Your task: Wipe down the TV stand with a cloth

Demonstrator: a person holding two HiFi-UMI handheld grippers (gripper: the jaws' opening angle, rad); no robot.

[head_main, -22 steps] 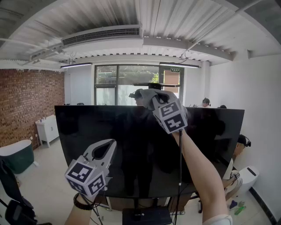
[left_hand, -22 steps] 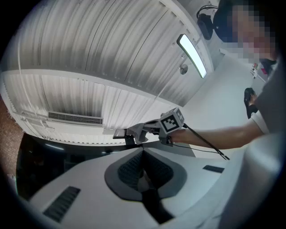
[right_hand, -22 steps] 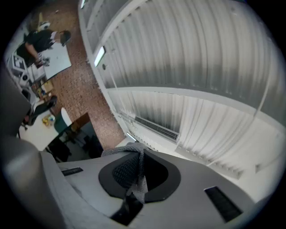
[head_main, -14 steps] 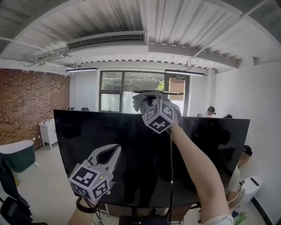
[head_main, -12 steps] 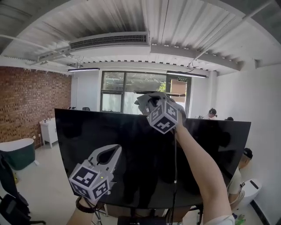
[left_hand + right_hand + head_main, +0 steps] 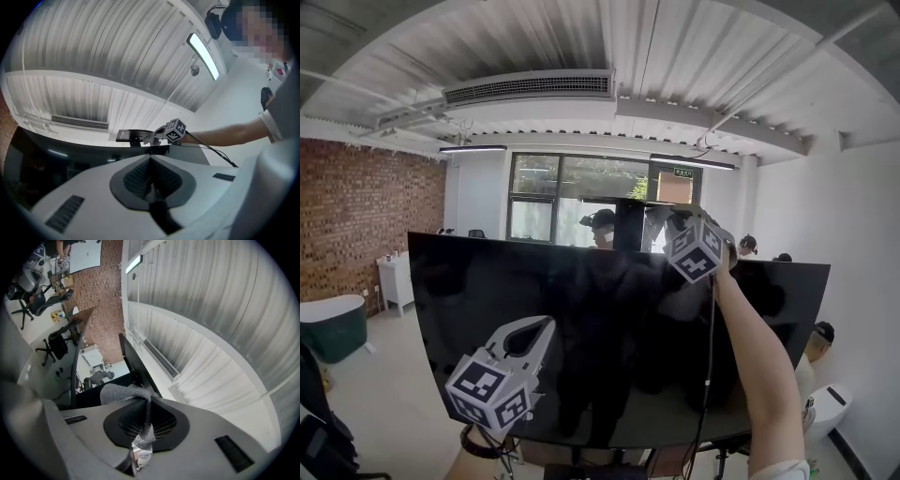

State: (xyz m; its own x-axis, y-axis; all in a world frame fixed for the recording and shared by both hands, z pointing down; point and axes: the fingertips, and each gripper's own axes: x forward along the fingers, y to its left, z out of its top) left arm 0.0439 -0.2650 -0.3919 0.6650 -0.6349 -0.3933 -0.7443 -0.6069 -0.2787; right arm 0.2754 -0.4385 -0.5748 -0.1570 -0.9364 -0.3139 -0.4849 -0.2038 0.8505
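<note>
**One cloth, two grippers, one television**

One grey mesh-weave cloth (image 6: 123, 392) is clamped in the right gripper (image 6: 680, 223). Its jaws are clenched on a bunched fold, and the loose end bulges past the jaw tips. In the head view the cloth (image 6: 659, 218) sits at the top edge of the single large black TV screen (image 6: 581, 328), right of that edge's middle. It is just beside a black post (image 6: 628, 225) that rises behind the edge.

The left gripper (image 6: 542, 328) hangs low before the screen's lower left, its jaws pressed together on nothing (its own view shows the seam closed). Each gripper carries one cube of black-and-white square markers. A green sign (image 6: 675, 172) above the windows is too small to read.
</note>
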